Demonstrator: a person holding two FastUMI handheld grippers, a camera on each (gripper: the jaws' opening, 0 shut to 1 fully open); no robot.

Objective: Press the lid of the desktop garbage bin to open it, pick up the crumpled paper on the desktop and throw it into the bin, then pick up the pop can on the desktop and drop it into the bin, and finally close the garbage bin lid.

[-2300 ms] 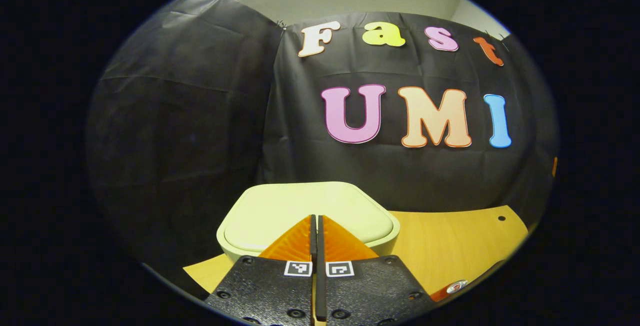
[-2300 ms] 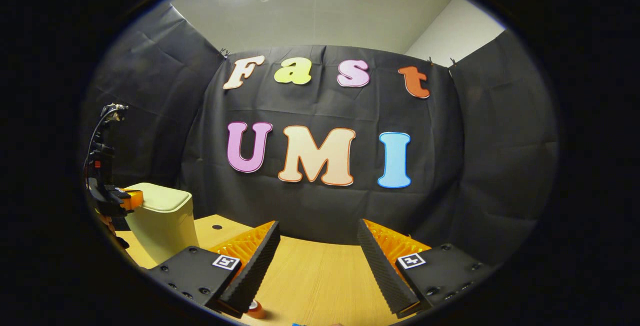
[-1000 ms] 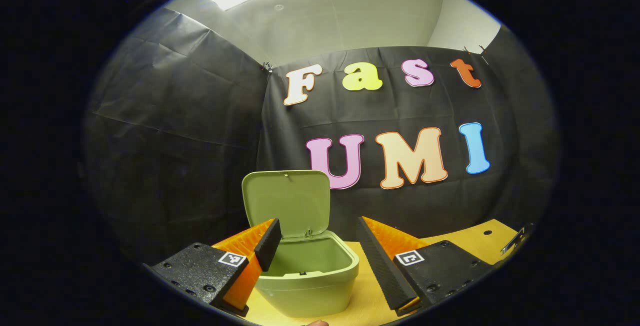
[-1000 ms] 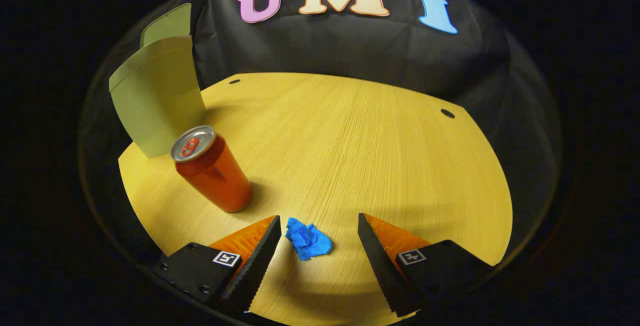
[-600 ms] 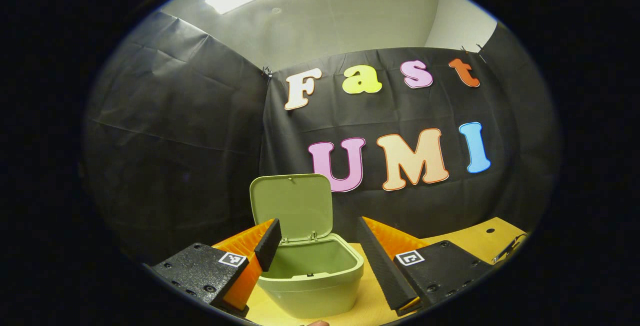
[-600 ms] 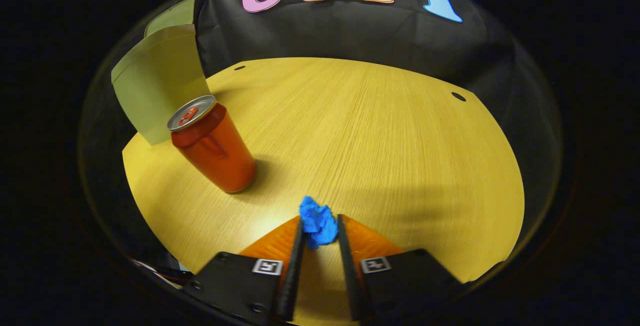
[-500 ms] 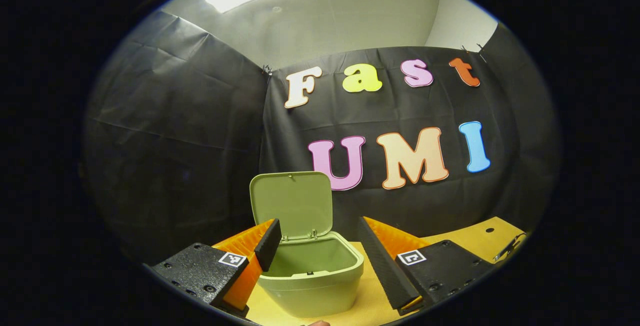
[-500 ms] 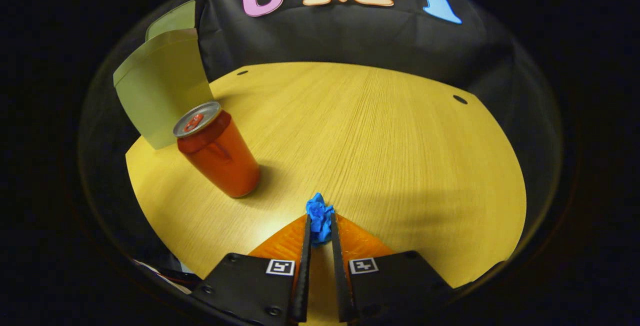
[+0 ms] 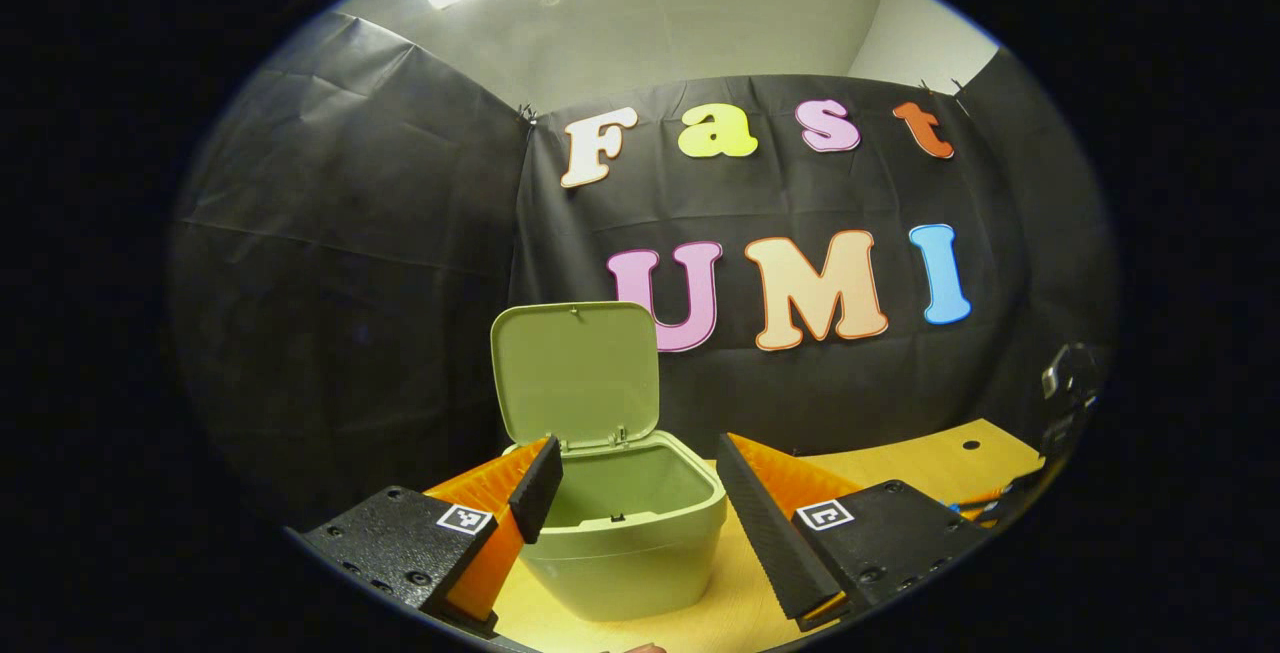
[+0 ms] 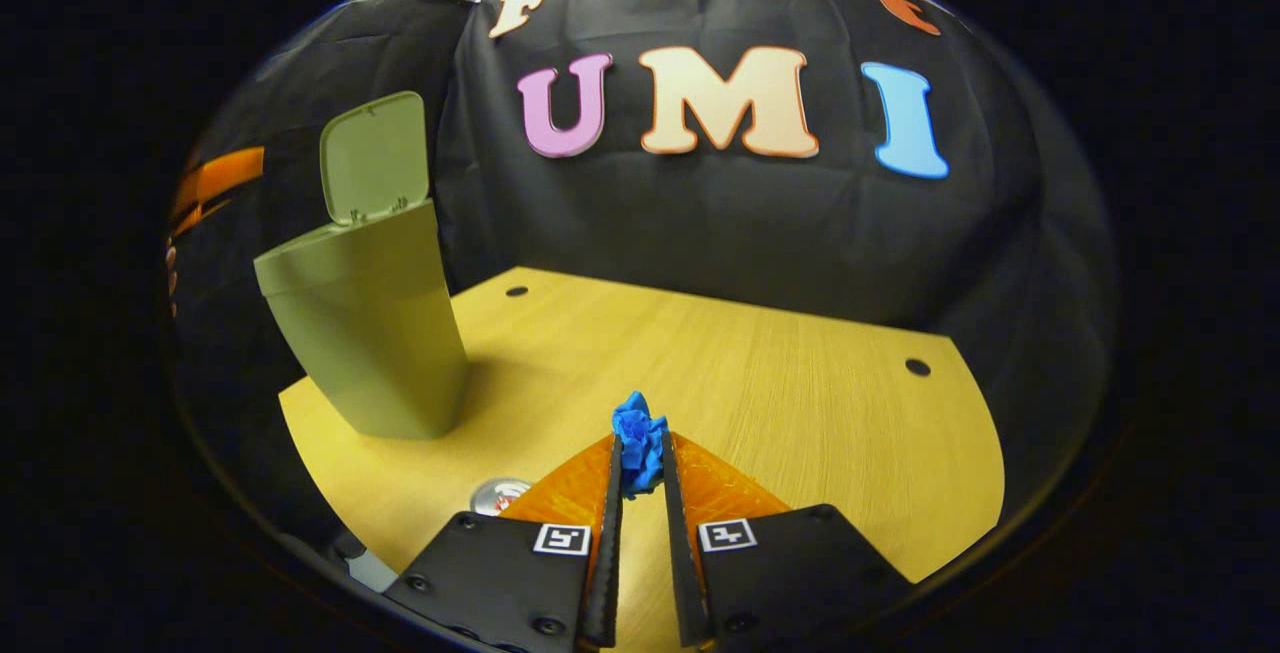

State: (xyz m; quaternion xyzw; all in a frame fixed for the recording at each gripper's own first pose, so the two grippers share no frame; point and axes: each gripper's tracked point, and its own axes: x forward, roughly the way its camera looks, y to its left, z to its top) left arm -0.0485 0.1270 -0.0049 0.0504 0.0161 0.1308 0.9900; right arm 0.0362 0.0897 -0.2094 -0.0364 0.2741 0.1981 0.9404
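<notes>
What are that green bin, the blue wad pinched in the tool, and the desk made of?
Bin: seemingly matte molded plastic, with smooth even walls and a thin hinged lid. Blue wad: looks like crumpled paper with sharp irregular creases, though it could be thin foil or plastic. Desk: wood or wood-look laminate, with fine straight grain and a low sheen.

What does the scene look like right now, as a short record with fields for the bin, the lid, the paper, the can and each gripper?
bin: green desktop bin standing on the wooden table
lid: lid raised, hinged at the back, bin open
bin contents: the part of the inside that shows in the left gripper view looks bare
paper: blue crumpled paper pinched between the jaws of the right gripper
can: silver top of the pop can shows beside the right gripper
left gripper: left gripper open, facing the bin
</notes>
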